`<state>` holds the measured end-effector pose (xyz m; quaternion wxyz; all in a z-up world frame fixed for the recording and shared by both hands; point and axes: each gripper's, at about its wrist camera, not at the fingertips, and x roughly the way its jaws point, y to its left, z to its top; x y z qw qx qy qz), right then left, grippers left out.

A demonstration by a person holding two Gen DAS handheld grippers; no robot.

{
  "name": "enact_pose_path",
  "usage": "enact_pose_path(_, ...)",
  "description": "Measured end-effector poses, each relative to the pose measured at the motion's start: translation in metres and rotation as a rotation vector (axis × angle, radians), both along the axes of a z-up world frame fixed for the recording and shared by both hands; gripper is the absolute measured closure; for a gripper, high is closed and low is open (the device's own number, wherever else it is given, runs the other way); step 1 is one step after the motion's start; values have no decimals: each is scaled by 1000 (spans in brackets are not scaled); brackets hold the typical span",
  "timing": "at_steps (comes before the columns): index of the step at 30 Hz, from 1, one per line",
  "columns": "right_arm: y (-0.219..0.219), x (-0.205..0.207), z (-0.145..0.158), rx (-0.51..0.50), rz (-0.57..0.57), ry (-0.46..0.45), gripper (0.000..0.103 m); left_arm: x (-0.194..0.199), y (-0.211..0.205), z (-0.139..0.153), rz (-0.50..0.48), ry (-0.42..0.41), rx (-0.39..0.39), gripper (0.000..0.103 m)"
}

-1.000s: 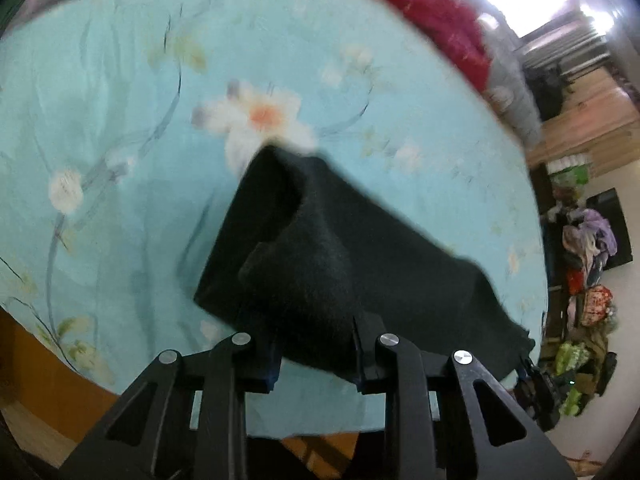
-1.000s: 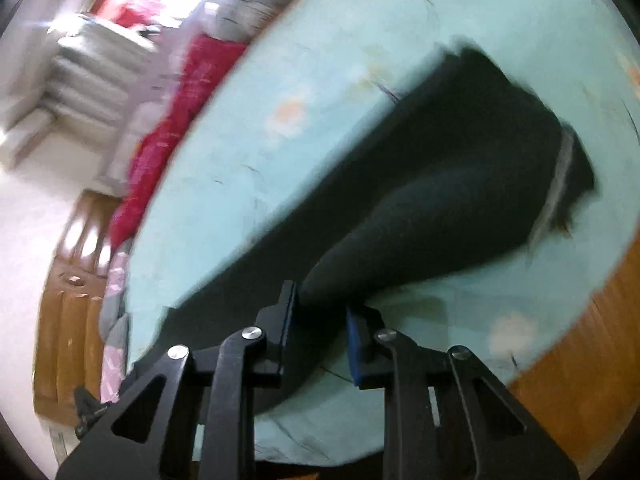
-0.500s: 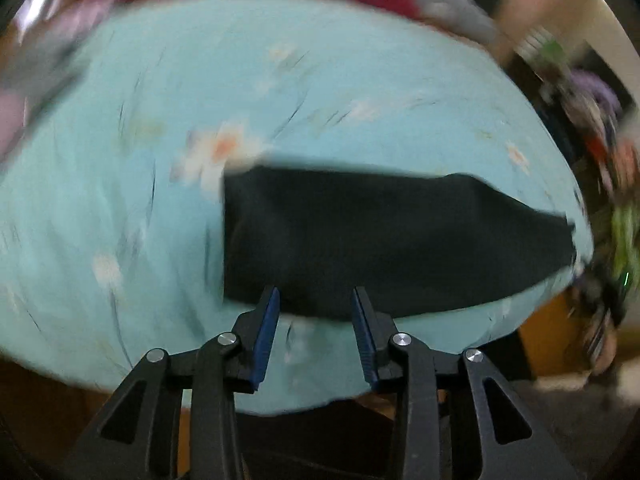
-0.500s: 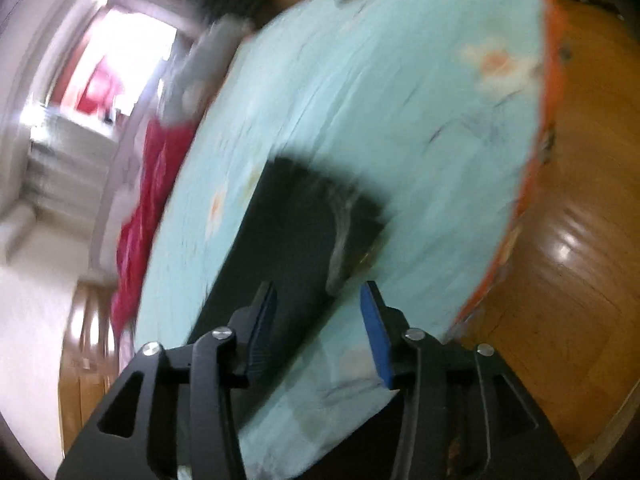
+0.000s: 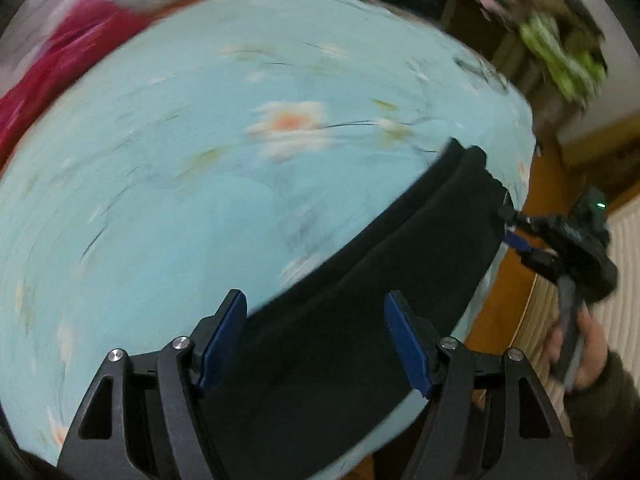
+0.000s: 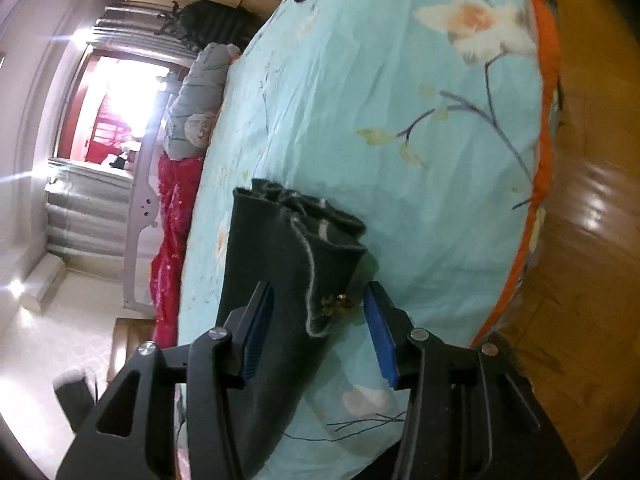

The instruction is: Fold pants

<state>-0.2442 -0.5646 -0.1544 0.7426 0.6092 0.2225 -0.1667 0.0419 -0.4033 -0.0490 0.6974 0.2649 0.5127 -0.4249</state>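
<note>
The black pants (image 5: 360,312) lie folded in a long strip on the light blue floral bedsheet (image 5: 180,184), near the bed's edge. My left gripper (image 5: 316,340) is open and empty, its blue pads on either side of one end of the strip, just above it. My right gripper (image 6: 320,336) is open and empty over the other end of the pants (image 6: 280,264), where a grey seam and a small gold ornament (image 6: 338,304) show. The right gripper also shows in the left wrist view (image 5: 520,232), at the pants' far end.
A red blanket (image 6: 170,240) and a grey pillow (image 6: 200,100) lie along the bed's far side. The sheet (image 6: 400,100) ends at an orange trim (image 6: 546,120) above the wooden floor (image 6: 592,240). Clutter and clothes (image 5: 560,56) stand beyond the bed. A bright window (image 6: 116,100) is at the back.
Both grippers have let go of the pants and opened wide. The pants went from lifted and bunched to lying flat in a strip. Both cameras swung round.
</note>
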Motion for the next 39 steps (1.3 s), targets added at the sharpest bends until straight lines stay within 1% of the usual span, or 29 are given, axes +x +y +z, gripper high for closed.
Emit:
enact_pose_path(2,-1,1,0,2,12,-23,55,-11,-54,-15,-60,15,39,32)
enact_pose_path(4,-4,2,-2,-2,27,-45,55,-24,-93,-27,-116,11,60,32)
enact_pose_path(8,-9,1,-3,-34,64,-20,55,-43,-129,-44,-198,-27,103,32)
enact_pose_path(9,-11,0,-3,-36,73,-29,57,-45,-134,-49,-210,-40,110,35)
enact_pose_path(10,-13,1,-3,-45,75,-34,67,-47,-138,-54,-223,-52,116,45)
enact_pose_path(11,-14,2,-2,-65,80,-34,75,-49,-142,-60,-245,-43,129,77)
enact_pose_path(12,-16,3,-3,-82,91,-41,85,-51,-148,-66,-267,-10,136,85)
enact_pose_path(13,-18,4,-3,-79,96,-57,87,-53,-152,-65,-265,-23,133,89)
enact_pose_path(14,-21,4,-2,-69,95,-78,89,-54,-153,-61,-273,-29,118,98)
enact_pose_path(15,-25,4,3,-68,92,-112,89,-54,-156,-55,-275,-31,93,98)
enact_pose_path(17,-32,6,20,-113,81,-172,90,-45,-162,-45,-228,-59,29,98)
enact_pose_path(18,-37,9,27,-138,78,-188,90,-40,-166,-47,-204,-96,41,98)
enact_pose_path(19,-42,12,29,-157,70,-173,90,-33,-169,-55,-184,-122,86,98)
enact_pose_path(20,-46,15,27,-169,52,-131,90,-27,-172,-67,-167,-131,151,98)
enact_pose_path(21,-52,18,19,-153,46,-83,90,-22,-169,-74,-155,-117,183,98)
enact_pose_path(22,-55,18,11,-125,46,-43,90,-15,-163,-72,-140,-87,164,98)
enact_pose_path(23,-56,15,6,-102,42,-19,88,-11,-158,-66,-123,-58,130,97)
enact_pose_path(25,-55,-2,4,-99,22,-52,87,1,-148,-52,-85,52,54,97)
enact_pose_path(26,-54,-11,4,-99,14,-70,86,4,-146,-45,-88,107,22,95)
enact_pose_path(27,-53,-18,2,-87,8,-75,83,4,-146,-40,-105,125,9,85)
enact_pose_path(28,-52,-23,0,-76,9,-85,80,-2,-149,-36,-131,121,6,76)
enact_pose_path(29,-49,-27,-1,-67,13,-99,79,-11,-151,-34,-175,92,7,57)
enact_pose_path(30,-45,-29,-4,-60,18,-106,79,-16,-153,-32,-203,73,6,46)
enact_pose_path(33,-37,-23,-12,-23,37,-114,78,-46,-160,-35,-309,11,20,45)
enact_pose_path(35,-33,-19,-14,-6,33,-120,74,-61,-162,-39,-356,-29,37,45)
enact_pose_path(37,-30,-17,-15,17,24,-140,57,-72,-162,-46,-415,-67,71,45)
enact_pose_path(38,-28,-16,-16,25,22,-143,54,-75,-159,-48,-434,-91,87,45)
enact_pose_path(39,-23,-17,-16,19,24,-142,53,-79,-160,-52,-451,-122,99,47)
